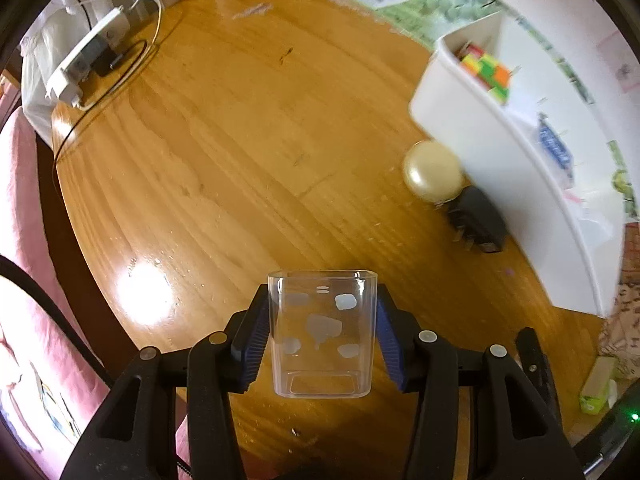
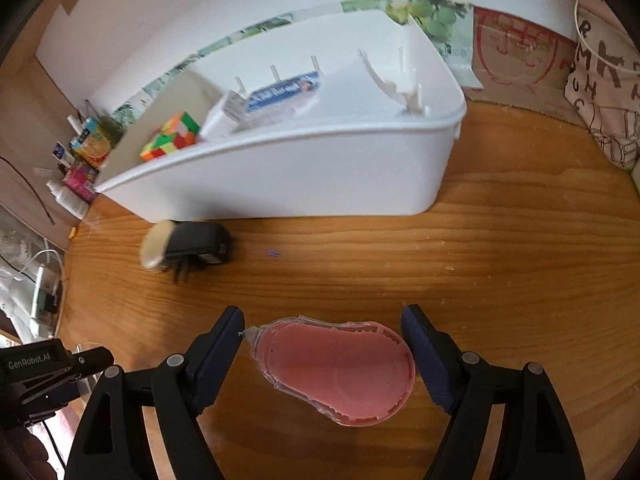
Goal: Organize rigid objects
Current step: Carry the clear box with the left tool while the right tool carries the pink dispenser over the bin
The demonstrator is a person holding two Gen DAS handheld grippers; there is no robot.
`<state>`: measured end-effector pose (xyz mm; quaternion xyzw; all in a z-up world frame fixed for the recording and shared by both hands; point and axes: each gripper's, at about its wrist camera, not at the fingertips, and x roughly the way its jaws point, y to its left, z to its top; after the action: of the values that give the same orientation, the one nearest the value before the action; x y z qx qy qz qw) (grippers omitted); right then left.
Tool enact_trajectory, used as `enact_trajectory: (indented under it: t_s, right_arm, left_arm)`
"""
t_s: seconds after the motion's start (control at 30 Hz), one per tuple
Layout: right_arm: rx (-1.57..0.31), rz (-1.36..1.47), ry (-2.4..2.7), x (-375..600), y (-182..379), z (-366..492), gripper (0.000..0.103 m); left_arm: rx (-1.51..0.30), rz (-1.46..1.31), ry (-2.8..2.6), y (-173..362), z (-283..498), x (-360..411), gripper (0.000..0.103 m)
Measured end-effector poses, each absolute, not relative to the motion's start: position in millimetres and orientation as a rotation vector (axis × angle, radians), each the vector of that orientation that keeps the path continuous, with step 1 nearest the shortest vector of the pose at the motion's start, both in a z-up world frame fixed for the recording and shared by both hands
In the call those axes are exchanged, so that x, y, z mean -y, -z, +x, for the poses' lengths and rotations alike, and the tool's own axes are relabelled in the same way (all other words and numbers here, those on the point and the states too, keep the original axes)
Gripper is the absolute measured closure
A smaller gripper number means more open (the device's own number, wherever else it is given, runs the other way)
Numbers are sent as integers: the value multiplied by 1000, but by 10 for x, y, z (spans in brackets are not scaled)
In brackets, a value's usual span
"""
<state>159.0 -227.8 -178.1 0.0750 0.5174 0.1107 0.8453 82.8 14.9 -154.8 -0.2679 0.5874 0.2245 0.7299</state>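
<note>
My left gripper (image 1: 322,336) is shut on a clear plastic cup (image 1: 322,332), held above the wooden table (image 1: 240,140). My right gripper (image 2: 322,354) is open around a pink tape dispenser (image 2: 340,368) that lies flat on the table (image 2: 500,260); the fingers stand a little apart from its sides. A white organizer bin (image 2: 300,172) stands at the back and holds a multicoloured cube (image 2: 172,136) and a blue-labelled packet (image 2: 284,92). The bin also shows in the left wrist view (image 1: 500,152) at the right, with the cube (image 1: 486,72) inside.
A round cream lid (image 1: 433,170) and a black plug adapter (image 1: 478,220) lie in front of the bin; both show in the right wrist view, lid (image 2: 154,244) and adapter (image 2: 198,242). A white power strip with cables (image 1: 86,60) sits at the far left edge. Bottles and boxes (image 2: 80,160) stand at the back left.
</note>
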Motion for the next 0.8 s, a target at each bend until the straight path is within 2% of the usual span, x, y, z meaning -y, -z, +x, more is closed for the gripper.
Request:
enact_trajectory:
  t_s: [0.23, 0.43, 0.8]
  right_arm:
    - [-1009, 177, -274, 2251, 1315, 1460, 22]
    - [-905, 190, -309, 2242, 955, 1432, 22]
    - [-726, 196, -343, 2277, 618, 1395, 22]
  left_arm:
    - [-1172, -569, -413, 963, 791, -99, 50]
    - [-990, -537, -329, 469, 793, -105, 50]
    - [-768, -482, -195, 111, 843, -134, 50]
